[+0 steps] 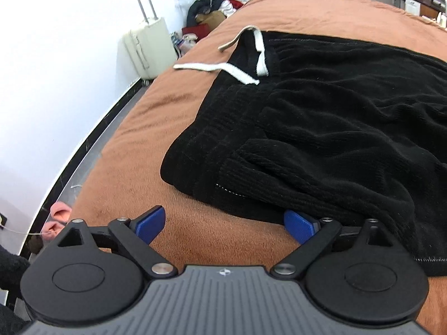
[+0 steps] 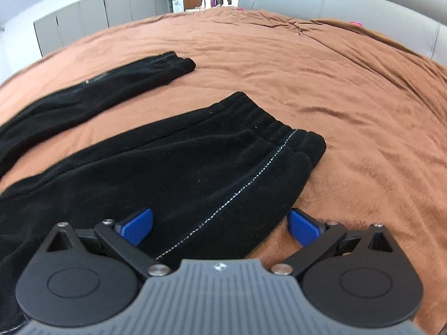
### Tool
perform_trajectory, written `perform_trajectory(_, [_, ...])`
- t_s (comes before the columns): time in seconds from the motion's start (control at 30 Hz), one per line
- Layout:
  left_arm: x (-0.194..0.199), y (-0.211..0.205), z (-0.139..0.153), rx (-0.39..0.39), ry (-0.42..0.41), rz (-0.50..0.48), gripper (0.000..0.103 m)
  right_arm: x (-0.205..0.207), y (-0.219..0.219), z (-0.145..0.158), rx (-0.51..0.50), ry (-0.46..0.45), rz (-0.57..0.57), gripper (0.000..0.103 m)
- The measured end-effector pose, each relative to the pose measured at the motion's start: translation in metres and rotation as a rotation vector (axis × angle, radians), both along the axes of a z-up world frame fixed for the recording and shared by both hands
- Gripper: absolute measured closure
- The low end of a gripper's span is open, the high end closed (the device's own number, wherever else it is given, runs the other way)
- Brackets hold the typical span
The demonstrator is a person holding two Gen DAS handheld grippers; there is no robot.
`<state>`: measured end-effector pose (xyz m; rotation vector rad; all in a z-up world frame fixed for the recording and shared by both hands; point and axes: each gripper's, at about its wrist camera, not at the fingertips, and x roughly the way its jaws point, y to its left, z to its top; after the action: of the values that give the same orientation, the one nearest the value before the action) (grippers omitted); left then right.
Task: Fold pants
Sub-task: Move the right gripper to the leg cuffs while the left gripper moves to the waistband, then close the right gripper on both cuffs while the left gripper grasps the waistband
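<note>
Black pants (image 2: 156, 167) lie (legs apart) on bed (image 2: 349, 89); left gripper (image 1: 225, 227), right gripper (image 2: 220, 226) both spread.

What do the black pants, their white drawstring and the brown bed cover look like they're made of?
The black pants look like a soft, matte, ribbed plush knit, perhaps chenille or fleece, going by the fuzzy pile. The white drawstring seems a flat woven cotton tape. The brown bed cover looks like short-napped velvety fabric, with a faint sheen on its wrinkles.

pants (image 2: 173, 173) cut off (left edge), waistband corner hiding one left fingers (image 1: 300, 224) pad
</note>
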<state>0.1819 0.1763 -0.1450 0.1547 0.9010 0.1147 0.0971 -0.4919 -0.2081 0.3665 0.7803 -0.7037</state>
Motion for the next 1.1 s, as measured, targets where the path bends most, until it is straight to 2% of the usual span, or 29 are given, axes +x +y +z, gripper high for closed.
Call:
perform_trajectory(0.13, [-0.009, 0.011, 0.004, -0.134, -0.007, -0.017, 0.0, -0.01, -0.006, -0.001, 0.038, -0.047, -0.03, 0.005])
perform_trajectory(0.2, [-0.012, 0.015, 0.009, -0.186, -0.027, -0.031, 0.0, -0.012, -0.007, 0.0, 0.034, -0.035, -0.042, 0.005])
perform_trajectory(0.27, [-0.01, 0.017, 0.01, -0.207, -0.037, -0.015, 0.0, -0.014, -0.008, 0.0, 0.031, -0.038, -0.042, 0.005])
perform_trajectory(0.33, [0.001, 0.016, 0.006, -0.202, -0.006, -0.01, 0.0, -0.013, -0.01, -0.001, 0.038, -0.046, -0.052, 0.005])
perform_trajectory(0.53, [0.026, 0.015, -0.006, -0.275, 0.027, 0.03, 0.0, -0.008, -0.019, -0.003, 0.069, -0.045, -0.057, 0.005])
perform_trajectory(0.73, [0.017, 0.01, -0.002, -0.221, 0.006, -0.002, 0.0, -0.031, -0.033, 0.004, 0.152, -0.102, -0.081, 0.005])
perform_trajectory(0.83, [0.016, 0.005, -0.001, -0.187, -0.008, -0.013, 0.0, -0.03, -0.034, 0.001, 0.126, -0.061, -0.059, 0.005])
perform_trajectory(0.87, [0.015, 0.003, 0.0, -0.177, -0.011, -0.017, 0.0, -0.028, -0.032, 0.001, 0.112, -0.058, -0.05, 0.011])
perform_trajectory(0.9, [0.015, 0.001, 0.0, -0.167, -0.013, -0.022, 0.0, -0.027, -0.03, 0.002, 0.1, -0.058, -0.041, 0.023])
perform_trajectory(0.93, [0.014, 0.0, 0.001, -0.157, -0.012, -0.031, 0.0, -0.023, -0.026, 0.002, 0.084, -0.045, -0.019, 0.028])
perform_trajectory(1.0, [0.013, -0.001, 0.002, -0.142, -0.012, -0.041, 0.003, -0.017, -0.02, 0.002, 0.053, -0.016, 0.014, 0.044])
perform_trajectory(1.07, [0.011, -0.001, 0.003, -0.122, -0.009, -0.041, 0.019, -0.013, -0.019, 0.002, 0.053, -0.007, 0.033, 0.052])
perform_trajectory(1.1, [0.01, -0.001, 0.004, -0.119, -0.001, -0.044, 0.025, -0.012, -0.019, 0.003, 0.052, -0.004, 0.034, 0.053])
